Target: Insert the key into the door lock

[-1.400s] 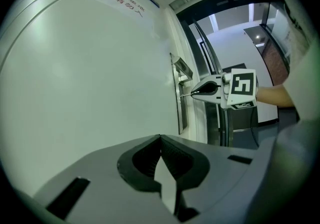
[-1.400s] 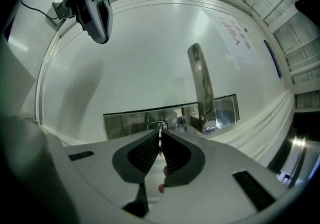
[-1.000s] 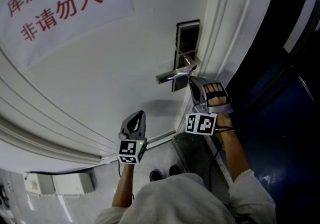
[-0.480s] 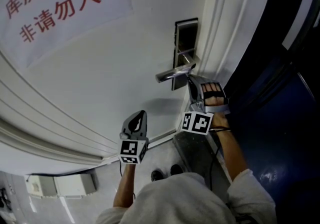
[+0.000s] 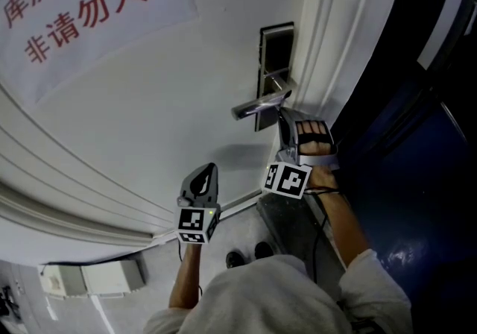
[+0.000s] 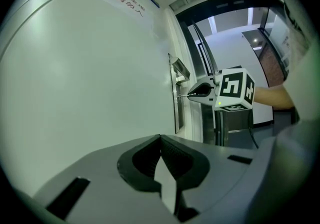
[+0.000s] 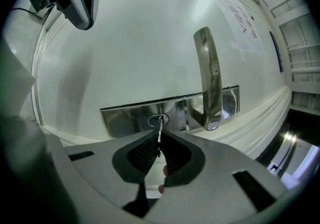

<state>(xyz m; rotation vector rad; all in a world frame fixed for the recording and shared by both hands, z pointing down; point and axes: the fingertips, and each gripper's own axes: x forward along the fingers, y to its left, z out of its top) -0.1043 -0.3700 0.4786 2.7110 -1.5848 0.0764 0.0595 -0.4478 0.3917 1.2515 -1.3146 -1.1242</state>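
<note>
A small metal key (image 7: 159,131) is pinched in my right gripper (image 7: 160,136), which is shut on it and points at the door. The key's tip sits at the round keyhole (image 7: 158,120) in the steel lock plate (image 7: 125,116), beside the lever handle (image 7: 210,83). In the head view the right gripper (image 5: 284,119) is just below the handle (image 5: 257,106) and the lock plate (image 5: 275,53). My left gripper (image 5: 206,170) hangs lower left of it, away from the door hardware, shut and empty (image 6: 160,138). From the left gripper view the key (image 6: 182,96) reaches the lock plate (image 6: 176,110).
The white door (image 5: 171,101) carries a paper sign with red characters (image 5: 82,4). A moulded door frame (image 5: 339,42) runs along the right, with a dark blue surface (image 5: 417,191) beyond it. A white box (image 5: 89,276) lies on the floor.
The right gripper has turned a little, its marker cube swinging left toward the door, with the key still at the lock. The left gripper has not moved.
</note>
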